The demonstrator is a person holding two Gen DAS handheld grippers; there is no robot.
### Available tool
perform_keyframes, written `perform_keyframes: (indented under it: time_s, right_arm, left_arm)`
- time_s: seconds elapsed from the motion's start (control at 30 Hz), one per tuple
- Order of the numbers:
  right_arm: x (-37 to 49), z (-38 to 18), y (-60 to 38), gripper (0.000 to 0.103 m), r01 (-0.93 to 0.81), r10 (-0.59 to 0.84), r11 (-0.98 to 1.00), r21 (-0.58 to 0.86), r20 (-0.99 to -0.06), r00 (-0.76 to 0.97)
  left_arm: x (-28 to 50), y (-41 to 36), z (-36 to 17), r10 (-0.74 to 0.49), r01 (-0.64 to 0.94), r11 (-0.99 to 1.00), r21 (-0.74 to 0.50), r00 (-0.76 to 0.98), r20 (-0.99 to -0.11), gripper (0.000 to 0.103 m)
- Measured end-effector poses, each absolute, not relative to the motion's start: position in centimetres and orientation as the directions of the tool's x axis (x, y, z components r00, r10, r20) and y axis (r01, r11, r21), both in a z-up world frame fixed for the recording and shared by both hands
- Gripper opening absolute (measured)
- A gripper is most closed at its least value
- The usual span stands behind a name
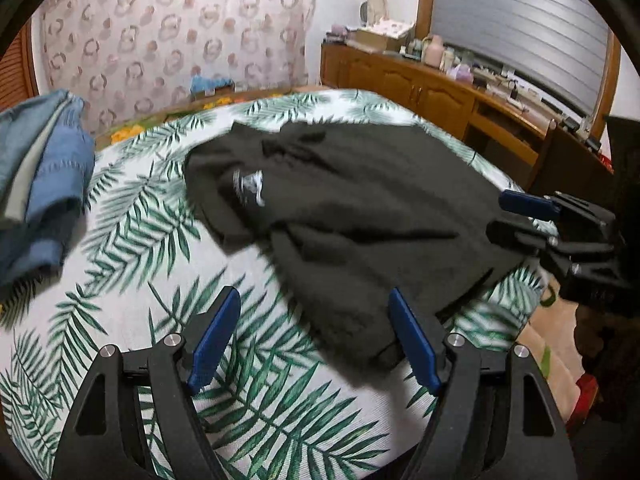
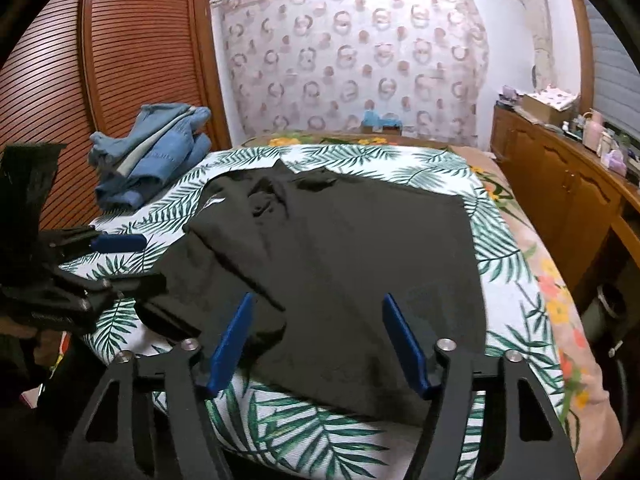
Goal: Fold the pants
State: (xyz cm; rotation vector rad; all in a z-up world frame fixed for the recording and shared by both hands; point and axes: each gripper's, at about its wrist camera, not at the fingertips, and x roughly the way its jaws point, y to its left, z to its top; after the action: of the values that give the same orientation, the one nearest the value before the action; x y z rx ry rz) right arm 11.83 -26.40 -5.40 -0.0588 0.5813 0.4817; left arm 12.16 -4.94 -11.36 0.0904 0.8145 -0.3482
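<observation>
Black pants [image 2: 340, 260] lie spread on the bed [image 2: 500, 240], long axis near-to-far; right gripper [image 2: 316, 340] open over the near hem, nothing pinched; left gripper [image 1: 312, 340] open at the pants' near-left edge, empty

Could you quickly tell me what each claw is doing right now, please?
Left claw: open, holding nothing.
Right claw: open over the pants, not gripping.
</observation>
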Motion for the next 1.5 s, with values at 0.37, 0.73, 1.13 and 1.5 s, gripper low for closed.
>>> perform_keyframes:
  time_s: [0.37, 0.73, 1.13, 1.5]
  right_arm:
    - [13.0, -6.1, -25.4, 0.045, -0.501, 0.47, 0.856, 0.126, -0.591, 0.655]
    - [14.7, -6.3, -25.7, 0.037, -0.504, 0.52, 0.837, 0.212, -0.597, 0.611]
    - [13.9, -5.4, -25.3, 0.037, -0.513, 0.547, 0.826, 0.235, -0.553, 0.628]
    - [14.7, -7.1, -23.4, 0.013, -0.531, 0.51, 0.83, 0.173, -0.619, 0.597]
  left_arm:
    - [12.2, -4.5, -12.9, -0.269, 0.332, 0.941, -0.064, 0.621, -0.736, 0.077]
    - [12.1, -4.2, -13.0, -0.28, 0.34, 0.938, -0.067, 0.63, -0.724, 0.078]
    - [12.1, -4.2, -13.0, -0.281, 0.34, 0.938, -0.065, 0.637, -0.718, 0.078]
    - [12.1, -4.1, -13.0, -0.282, 0.336, 0.939, -0.072, 0.633, -0.721, 0.078]
